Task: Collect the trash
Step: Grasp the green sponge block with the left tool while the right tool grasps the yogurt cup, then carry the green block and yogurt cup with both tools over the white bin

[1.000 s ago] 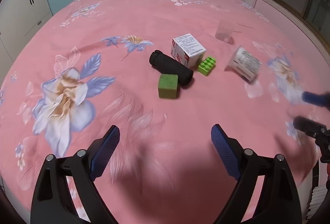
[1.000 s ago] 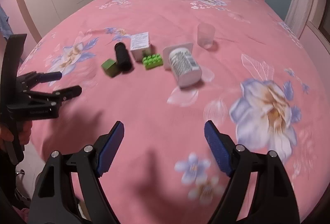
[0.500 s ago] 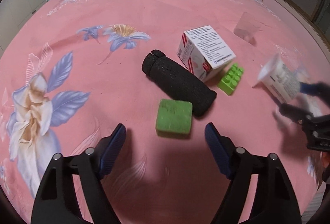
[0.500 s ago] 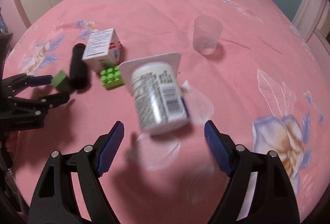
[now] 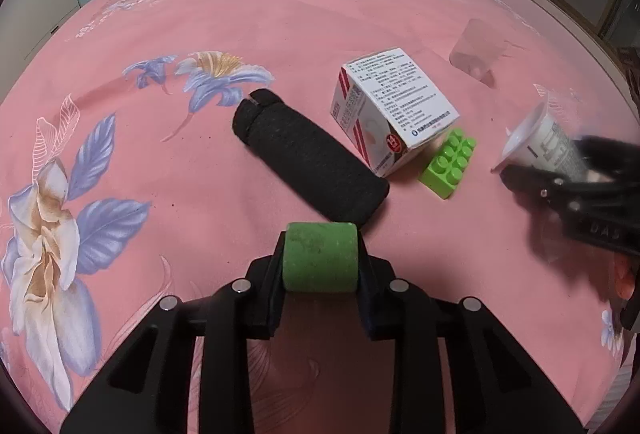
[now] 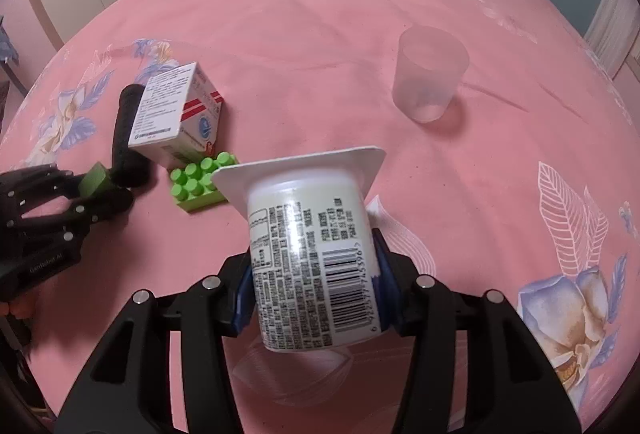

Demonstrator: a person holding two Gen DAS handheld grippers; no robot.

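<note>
Between your left gripper's closing jaws sits the green foam cube, pads against both sides. Your right gripper is closing on the white yogurt cup, which lies on its side, flanged rim pointing away from you.

Glossy plastic yogurt cup, matt spongy green block.

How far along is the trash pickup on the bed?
Done: nothing visibly collected; no bin in view. In hand: left gripper closing on the green foam block, right gripper closing on the yogurt cup. Left: black roll, carton, green brick, clear cup.
</note>
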